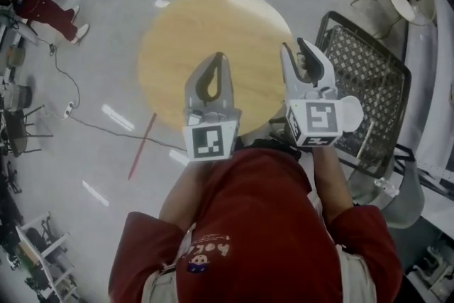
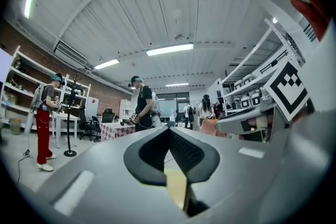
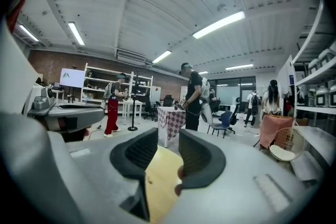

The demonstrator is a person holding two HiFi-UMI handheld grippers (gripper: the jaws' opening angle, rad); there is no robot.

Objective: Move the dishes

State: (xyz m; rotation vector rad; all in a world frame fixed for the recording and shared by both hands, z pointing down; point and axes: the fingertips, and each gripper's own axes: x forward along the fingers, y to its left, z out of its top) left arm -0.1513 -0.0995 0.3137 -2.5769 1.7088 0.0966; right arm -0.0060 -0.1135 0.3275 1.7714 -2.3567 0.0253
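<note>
1. The near edge of the round surface (image 1: pixel 177 46) was hidden behind both grippers and the person's red shirt (image 1: pixel 262 223). No view let the dishes be made out.
2. Over the surface's near part, the left gripper (image 1: pixel 220 59) had its fingers pressed together on nothing. At the surface's right edge, the right gripper (image 1: pixel 294 46) had its fingers spread, nothing between.
3. The surface was pale smooth wood. A black metal mesh chair (image 1: pixel 369 74) stood just right of it.
4. Glossy grey floor (image 1: pixel 106 81) lay around the surface. White shelving (image 3: pixel 105 81) and standing people were well beyond it.

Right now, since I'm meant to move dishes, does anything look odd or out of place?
Yes: the round light wooden table shows no dishes, and a black cable trails over the grey floor beside it.
</note>
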